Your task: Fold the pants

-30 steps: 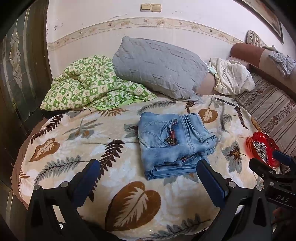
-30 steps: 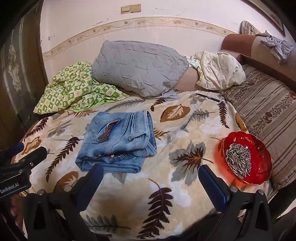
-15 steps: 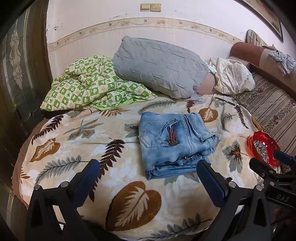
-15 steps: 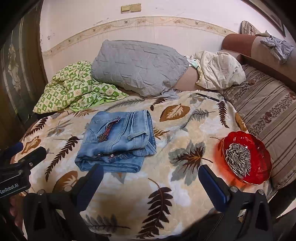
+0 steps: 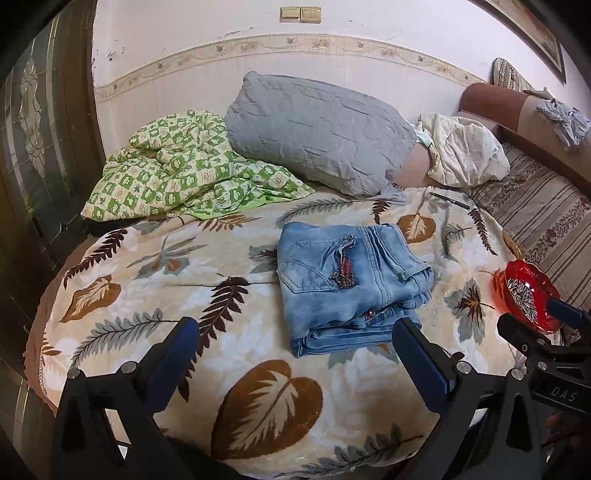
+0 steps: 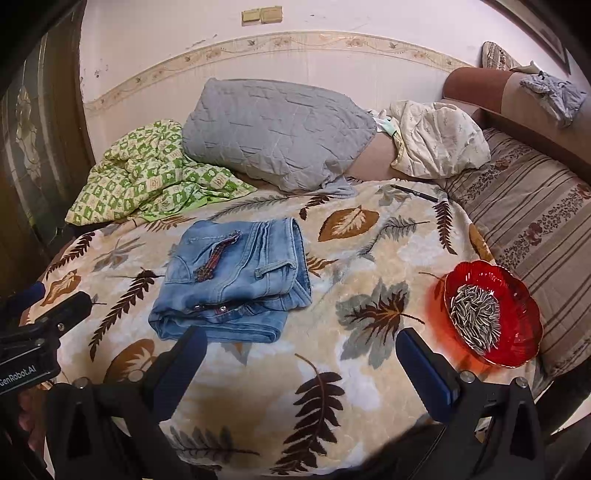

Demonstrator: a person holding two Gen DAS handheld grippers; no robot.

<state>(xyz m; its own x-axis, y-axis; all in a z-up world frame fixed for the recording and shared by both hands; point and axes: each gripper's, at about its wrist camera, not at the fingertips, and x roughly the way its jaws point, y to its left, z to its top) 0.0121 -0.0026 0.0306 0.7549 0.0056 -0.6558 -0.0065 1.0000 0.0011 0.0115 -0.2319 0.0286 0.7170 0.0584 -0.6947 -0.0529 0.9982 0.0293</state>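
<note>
- Little had changed since a second earlier: both views sat nearly as before.
- Left gripper hovered, jaws wide and empty, folded pants at 12 o'clock on the bed.
- Right gripper likewise wide; pants at 11 o'clock.
- Red dish of seeds lay at 2 o'clock, well apart from the pants.

Pale wall ahead of me, leafy border strip running across it, two switches up top. Dark door on the left. Brown headboard curves right, above a striped mattress.
</note>
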